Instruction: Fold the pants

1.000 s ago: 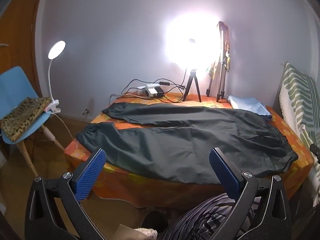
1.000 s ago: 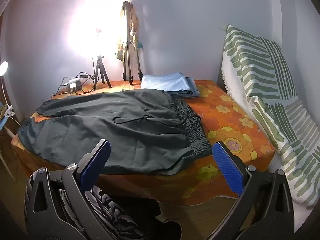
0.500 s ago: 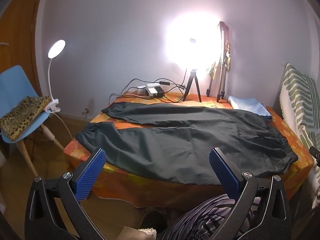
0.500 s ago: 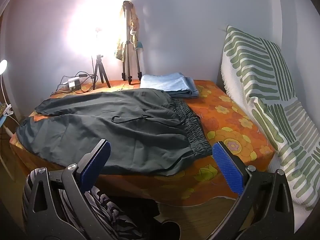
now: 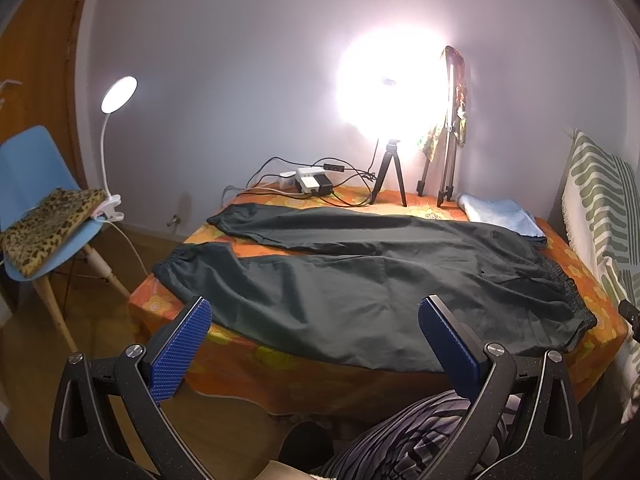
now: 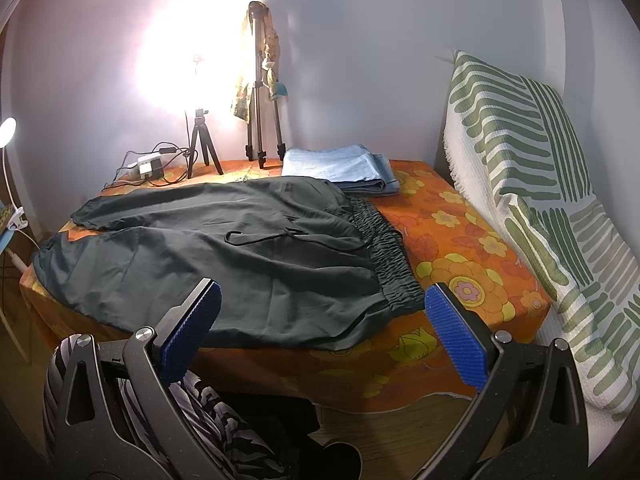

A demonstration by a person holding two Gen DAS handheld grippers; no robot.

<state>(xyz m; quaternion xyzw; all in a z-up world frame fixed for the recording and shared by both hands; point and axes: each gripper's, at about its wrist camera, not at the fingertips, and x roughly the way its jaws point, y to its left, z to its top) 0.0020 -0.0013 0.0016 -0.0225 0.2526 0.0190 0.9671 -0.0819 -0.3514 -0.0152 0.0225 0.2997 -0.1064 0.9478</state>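
left gripper (image 5: pixel 314 334) fingers wide, empty, right gripper (image 6: pixel 322 318) likewise, pants (image 6: pixel 224 256) untouched

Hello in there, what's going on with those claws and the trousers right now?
Left gripper and right gripper open, empty, short of table. Dark pants flat, unfolded. Folded blue cloth beside waistband.
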